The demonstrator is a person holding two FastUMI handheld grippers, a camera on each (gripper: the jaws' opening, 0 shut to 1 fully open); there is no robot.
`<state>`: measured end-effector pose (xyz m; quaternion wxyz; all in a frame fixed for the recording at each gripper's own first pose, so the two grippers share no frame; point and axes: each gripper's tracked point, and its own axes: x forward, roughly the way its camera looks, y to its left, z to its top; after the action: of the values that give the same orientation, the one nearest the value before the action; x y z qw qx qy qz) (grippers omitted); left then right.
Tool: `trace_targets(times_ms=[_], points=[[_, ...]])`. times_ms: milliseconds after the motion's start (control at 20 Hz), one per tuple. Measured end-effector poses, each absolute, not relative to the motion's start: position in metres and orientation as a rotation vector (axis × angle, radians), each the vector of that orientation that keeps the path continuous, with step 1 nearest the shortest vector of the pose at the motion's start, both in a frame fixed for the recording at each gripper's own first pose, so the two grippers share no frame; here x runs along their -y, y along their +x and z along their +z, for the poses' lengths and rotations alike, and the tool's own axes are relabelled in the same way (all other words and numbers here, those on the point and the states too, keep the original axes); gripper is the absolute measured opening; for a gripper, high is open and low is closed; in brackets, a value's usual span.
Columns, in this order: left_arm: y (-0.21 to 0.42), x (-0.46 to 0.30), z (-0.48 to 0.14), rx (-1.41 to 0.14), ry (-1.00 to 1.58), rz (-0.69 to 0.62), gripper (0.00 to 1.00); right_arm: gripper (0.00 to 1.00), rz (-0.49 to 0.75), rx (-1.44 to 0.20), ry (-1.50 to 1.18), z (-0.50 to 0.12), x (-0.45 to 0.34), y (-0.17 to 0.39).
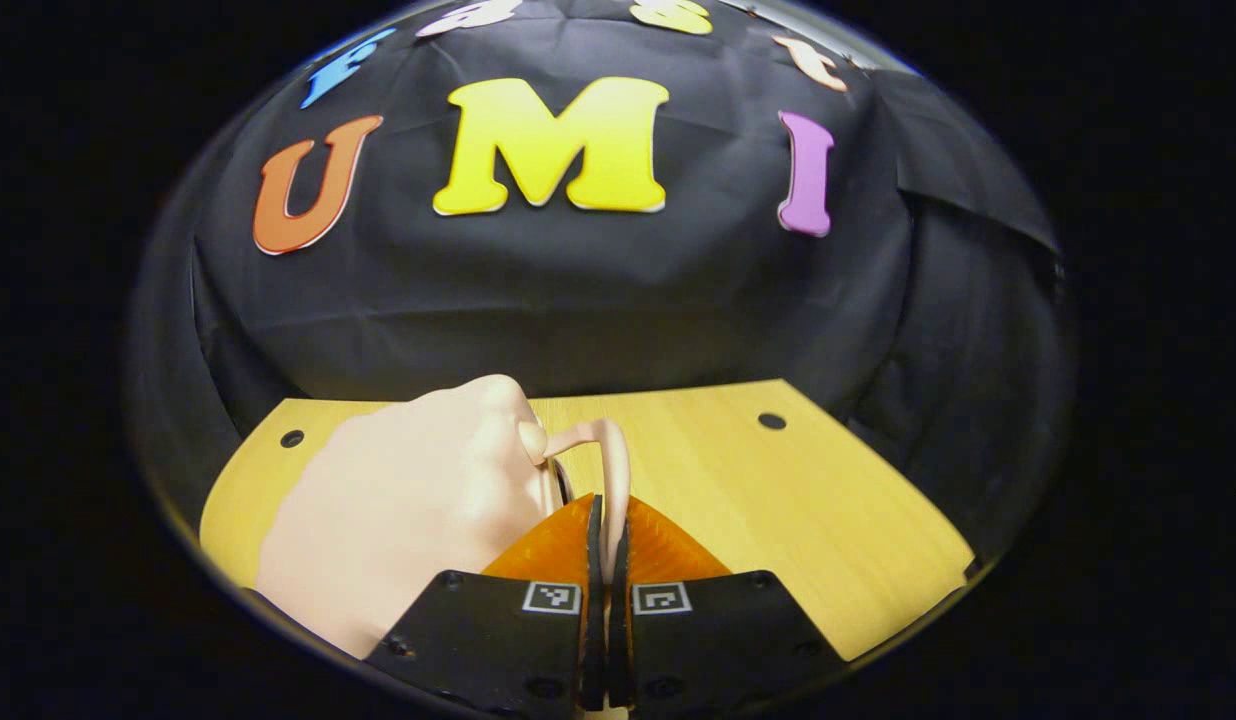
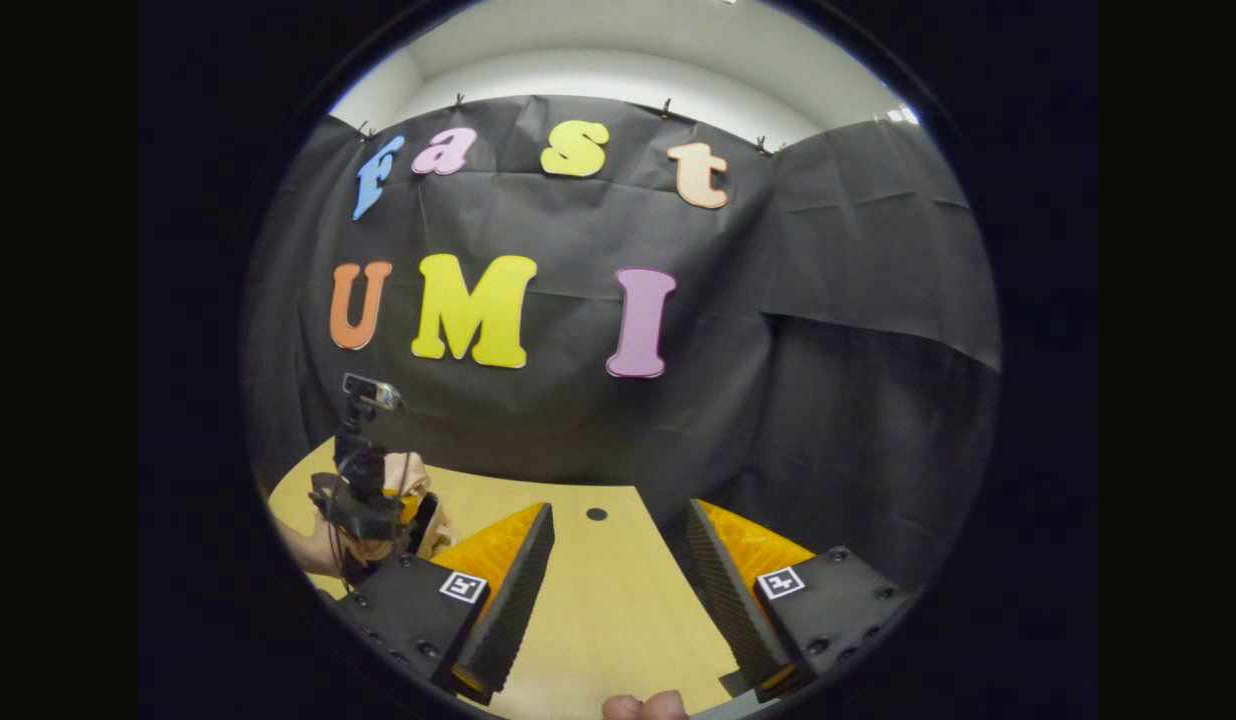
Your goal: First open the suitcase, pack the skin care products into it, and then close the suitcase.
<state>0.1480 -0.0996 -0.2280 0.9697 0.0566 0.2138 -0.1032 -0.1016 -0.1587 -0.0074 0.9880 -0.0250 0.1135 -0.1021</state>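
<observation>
Pale peach suitcase [image 1: 398, 510] on a light yellow wood-grain table [image 1: 778, 500].

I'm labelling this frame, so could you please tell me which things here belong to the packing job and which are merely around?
Job in hand:
suitcase; its handle, pinched by the shut left gripper; right gripper, open.

Merely around:
table; booth wall.

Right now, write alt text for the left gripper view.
The left gripper is shut on the thin handle of a pale pink suitcase. The case rests on a light wooden table before a black cloth wall.
</observation>
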Motion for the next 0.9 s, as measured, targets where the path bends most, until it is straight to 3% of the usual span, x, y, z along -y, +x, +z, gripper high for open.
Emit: trace_targets(times_ms=[150,400,500,550,600,650,700,900], points=[[0.15,0.108,-0.269,-0.506,0.221,-0.18,0.05,0.79,-0.244,-0.253,-0.04,-0.015,0.182,-0.104],[0.145,0.113,-0.28,-0.52,0.294,-0.144,0.09,0.77,-0.227,-0.274,-0.024,-0.025,0.187,-0.092],[0.143,0.119,-0.286,-0.548,0.305,-0.144,0.18,0.79,-0.204,-0.273,-0.016,-0.027,0.185,-0.083],[0.139,0.128,-0.292,-0.584,0.303,-0.185,0.29,0.8,-0.19,-0.27,-0.011,-0.027,0.182,-0.076],[0.133,0.137,-0.296,-0.616,0.291,-0.211,0.46,0.77,-0.169,-0.261,-0.008,-0.025,0.178,-0.068],[0.13,0.139,-0.294,-0.619,0.278,-0.215,0.45,0.77,-0.156,-0.254,-0.011,-0.025,0.175,-0.062],[0.123,0.141,-0.29,-0.632,0.255,-0.226,0.57,0.8,-0.14,-0.246,-0.014,-0.023,0.171,-0.056],[0.109,0.131,-0.218,-0.523,0.171,-0.236,0.76,0.79,-0.039,-0.196,-0.009,-0.006,0.135,-0.017]])
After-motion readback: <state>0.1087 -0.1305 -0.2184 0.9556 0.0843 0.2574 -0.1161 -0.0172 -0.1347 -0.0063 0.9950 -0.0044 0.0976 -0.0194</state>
